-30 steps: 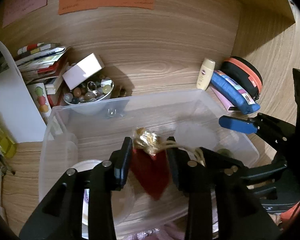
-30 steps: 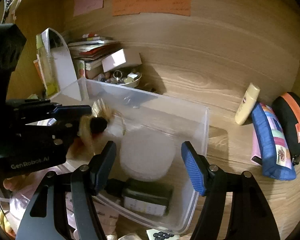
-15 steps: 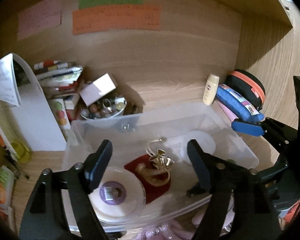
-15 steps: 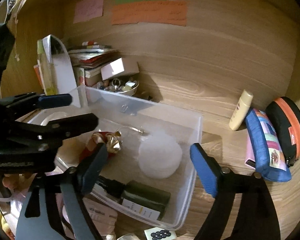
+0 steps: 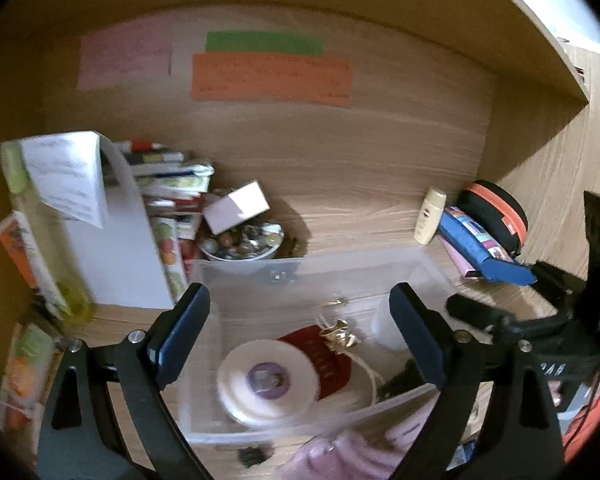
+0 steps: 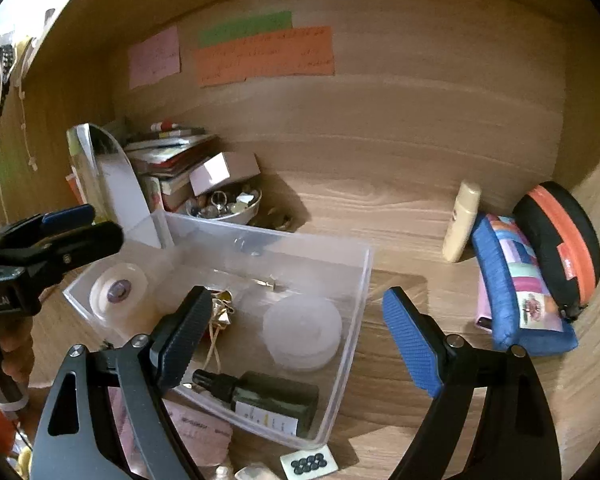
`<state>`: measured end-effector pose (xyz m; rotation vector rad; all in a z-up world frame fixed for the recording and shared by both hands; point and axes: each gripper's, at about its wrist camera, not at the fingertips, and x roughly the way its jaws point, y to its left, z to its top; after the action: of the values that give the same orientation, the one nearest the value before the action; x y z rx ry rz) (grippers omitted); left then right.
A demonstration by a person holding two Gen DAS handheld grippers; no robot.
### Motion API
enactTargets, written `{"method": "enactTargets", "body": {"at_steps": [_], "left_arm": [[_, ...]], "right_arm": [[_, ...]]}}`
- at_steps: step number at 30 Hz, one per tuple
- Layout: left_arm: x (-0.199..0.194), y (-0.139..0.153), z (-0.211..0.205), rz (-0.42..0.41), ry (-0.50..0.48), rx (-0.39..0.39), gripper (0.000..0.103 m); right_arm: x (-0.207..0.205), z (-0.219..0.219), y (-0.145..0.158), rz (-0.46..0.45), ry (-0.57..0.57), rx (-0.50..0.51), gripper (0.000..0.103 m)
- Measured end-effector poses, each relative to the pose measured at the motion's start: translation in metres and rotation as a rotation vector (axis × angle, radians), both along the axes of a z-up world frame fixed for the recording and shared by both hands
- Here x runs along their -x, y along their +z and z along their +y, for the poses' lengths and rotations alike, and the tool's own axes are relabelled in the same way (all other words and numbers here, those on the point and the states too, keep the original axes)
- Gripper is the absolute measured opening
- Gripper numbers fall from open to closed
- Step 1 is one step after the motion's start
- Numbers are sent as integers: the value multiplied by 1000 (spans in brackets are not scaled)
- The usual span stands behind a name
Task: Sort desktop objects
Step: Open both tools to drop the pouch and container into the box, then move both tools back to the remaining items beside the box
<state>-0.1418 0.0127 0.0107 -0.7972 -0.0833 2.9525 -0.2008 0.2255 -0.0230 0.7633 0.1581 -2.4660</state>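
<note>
A clear plastic bin (image 5: 308, 268) (image 6: 360, 280) stands on the wooden desk. In it lie a red pouch with a gold tie (image 5: 324, 354) (image 6: 222, 312), a white tape roll (image 5: 266, 380) (image 6: 118, 290), a frosted round lid (image 6: 302, 330) and a dark bottle (image 6: 268, 398). My left gripper (image 5: 298, 336) is open and empty, above the bin's near side. My right gripper (image 6: 296, 344) is open and empty over the bin's right end. A cream tube (image 6: 462, 220) (image 5: 430, 216), a blue pencil case (image 6: 518, 288) (image 5: 480, 250) and a black-and-orange case (image 6: 560, 236) (image 5: 496, 210) lie to the right of the bin.
A bowl of trinkets (image 5: 242, 242) (image 6: 226, 206) with a small white box (image 5: 238, 206) on it sits behind the bin. Books (image 5: 168, 184) and a white file stand (image 5: 116, 248) are at the left. Pink items (image 6: 192, 432) lie at the front edge. Paper notes (image 5: 270, 80) hang on the back wall.
My left gripper opened and let the red pouch drop into the bin, then pulled up and back. My right gripper stayed open and drew back a little.
</note>
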Motion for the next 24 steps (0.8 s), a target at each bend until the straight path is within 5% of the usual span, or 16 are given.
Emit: {"method": "enactTargets", "body": {"at_steps": [9, 24], "left_arm": [[-40, 4, -26, 4, 16, 32, 96], [-92, -49, -62, -152, 72, 37, 96]], "right_arm": [[-34, 14, 12, -3, -4, 20, 85], [-102, 43, -17, -29, -17, -29, 86]]}}
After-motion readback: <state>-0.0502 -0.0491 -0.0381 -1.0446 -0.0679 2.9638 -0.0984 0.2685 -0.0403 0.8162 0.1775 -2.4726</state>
